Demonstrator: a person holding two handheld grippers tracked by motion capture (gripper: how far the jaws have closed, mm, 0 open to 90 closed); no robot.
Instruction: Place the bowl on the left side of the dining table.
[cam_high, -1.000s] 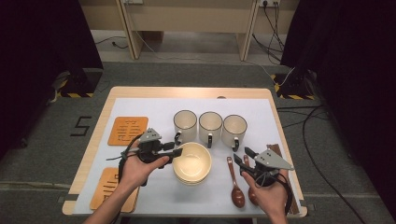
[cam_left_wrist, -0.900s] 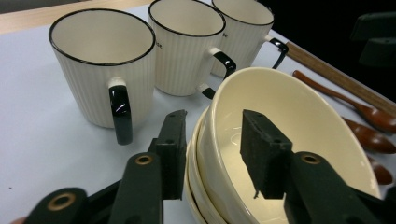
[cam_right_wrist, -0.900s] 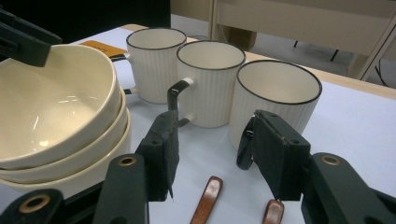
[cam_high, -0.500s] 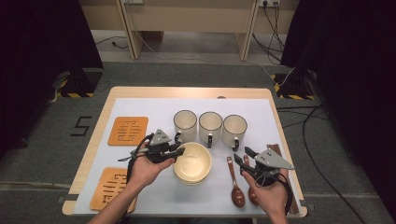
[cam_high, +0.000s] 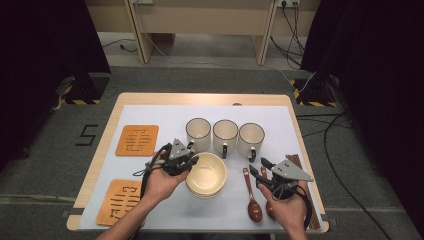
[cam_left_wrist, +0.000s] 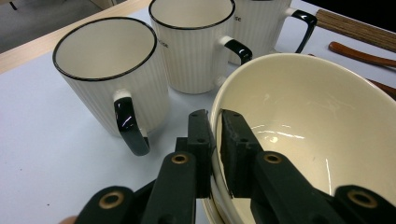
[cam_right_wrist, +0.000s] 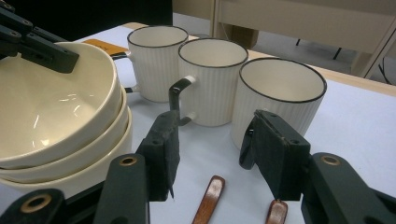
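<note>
Left gripper view is showing the left gripper (cam_left_wrist: 215, 140) pinching the rim of the top cream ceramic bowl (cam_left_wrist: 317, 126), one black jaw outside the wall and the other inside, with barely a gap beyond the rim's thickness. Gripping at the rim is probably the only purchase a smooth round bowl offers, and it suggests a lift off the stack. In the right gripper view that bowl is sitting tilted on two more like it, the stack of cream bowls (cam_right_wrist: 70, 154) standing on the white table mat (cam_right_wrist: 355, 126) near the middle of the table.

Out to the right, the right gripper (cam_high: 267, 175) is hanging over the two dark wooden spoons (cam_high: 252, 200) with its jaws spread wide and nothing between them; it seems to be waiting, or lining up on a spoon handle.

Just beyond the bowls, three white ribbed mugs with black rims (cam_high: 225, 137) are standing in a row, handles turned toward the near side, within easy reach. On the left, two orange cut-out coasters (cam_high: 136, 140) are lying one far and one near, well apart from the crockery. At the right edge a bundle of dark wooden chopsticks (cam_high: 299, 165) is lying, partly hidden behind the right gripper.
</note>
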